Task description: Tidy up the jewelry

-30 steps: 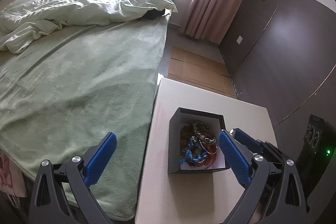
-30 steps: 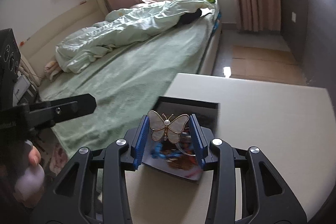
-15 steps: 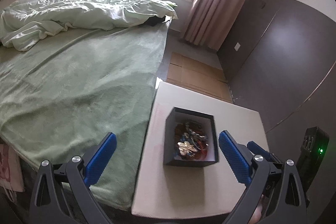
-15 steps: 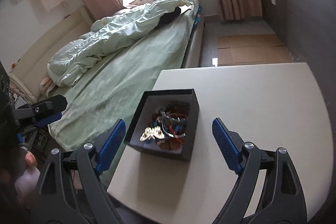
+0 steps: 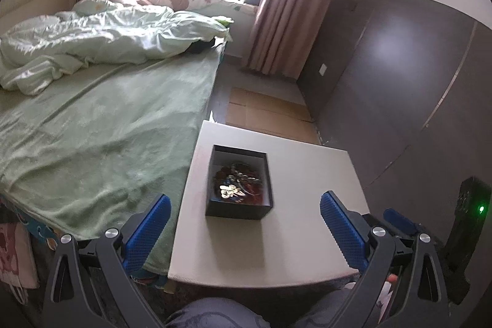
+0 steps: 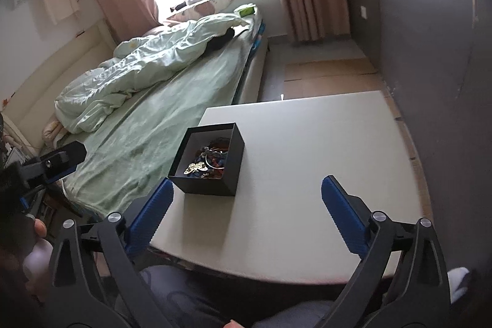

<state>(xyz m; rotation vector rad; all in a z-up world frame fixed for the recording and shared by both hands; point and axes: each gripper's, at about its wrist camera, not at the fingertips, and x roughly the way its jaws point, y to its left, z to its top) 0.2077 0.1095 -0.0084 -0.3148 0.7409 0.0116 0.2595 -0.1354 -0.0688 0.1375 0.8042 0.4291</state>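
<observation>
Grippers angled down over white table (image 5: 295, 239): right gripper (image 6: 246, 215) just opened, empty; left gripper (image 5: 245, 225) spread, empty. Black box (image 6: 235, 165) holds jewelry (image 6: 207, 163); bed (image 5: 101, 125) beside.

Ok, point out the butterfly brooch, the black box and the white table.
butterfly brooch (image 6: 196, 167): right wrist view, on its pale wings, atop the jewelry pile.
black box (image 6: 235, 165): right wrist view, on its outer right wall.
white table (image 6: 323, 143): right wrist view, on bare tabletop right of the box.
</observation>
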